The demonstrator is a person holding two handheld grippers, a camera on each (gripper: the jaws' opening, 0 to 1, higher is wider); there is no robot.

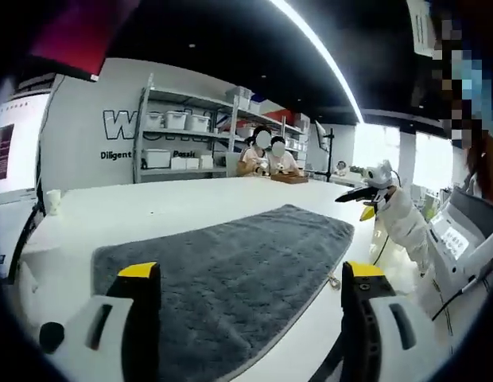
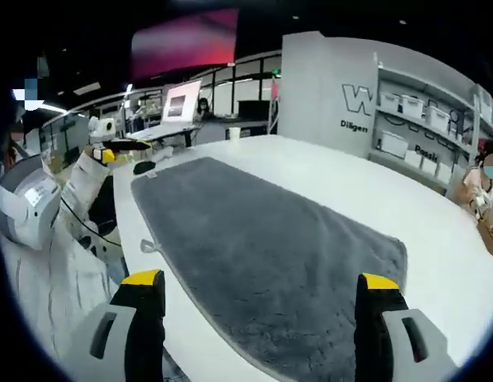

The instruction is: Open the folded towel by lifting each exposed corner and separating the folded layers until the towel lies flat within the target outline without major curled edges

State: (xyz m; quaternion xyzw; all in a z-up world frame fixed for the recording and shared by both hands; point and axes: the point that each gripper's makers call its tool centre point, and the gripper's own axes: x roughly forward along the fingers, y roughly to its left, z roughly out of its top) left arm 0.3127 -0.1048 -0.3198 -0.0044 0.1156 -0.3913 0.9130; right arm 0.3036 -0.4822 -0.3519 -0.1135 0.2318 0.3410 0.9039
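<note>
Your dark grey, plush rectangular towel [image 1: 230,278] lies spread across the white worktop [image 1: 167,208], filling the centre and lower middle of the left gripper view; in the right gripper view it runs from the upper left of centre down to the lower right [image 2: 262,255]. As far as these pictures show, it sits as a single flat layer: no folded flap is visible, the long edges look straight, and the corners you can see appear rounded and down, not curled. A small hanging loop [image 2: 149,246] pokes out from the towel's edge at the left of the right gripper view. No target outline can be made out on the worktop, so you cannot confirm from here that the towel sits inside it. Your left claw [image 1: 250,274] stands wide, its yellow-tipped black jaws rising at the bottom of its view on either side of the towel, holding nothing. Your right claw [image 2: 262,282] is likewise wide and empty, hovering over the near edge. In my judgement the unfolding is essentially done; what remains is to check the near edge hidden below the jaws, smooth any slight ripple, and verify placement against the outline.
</note>
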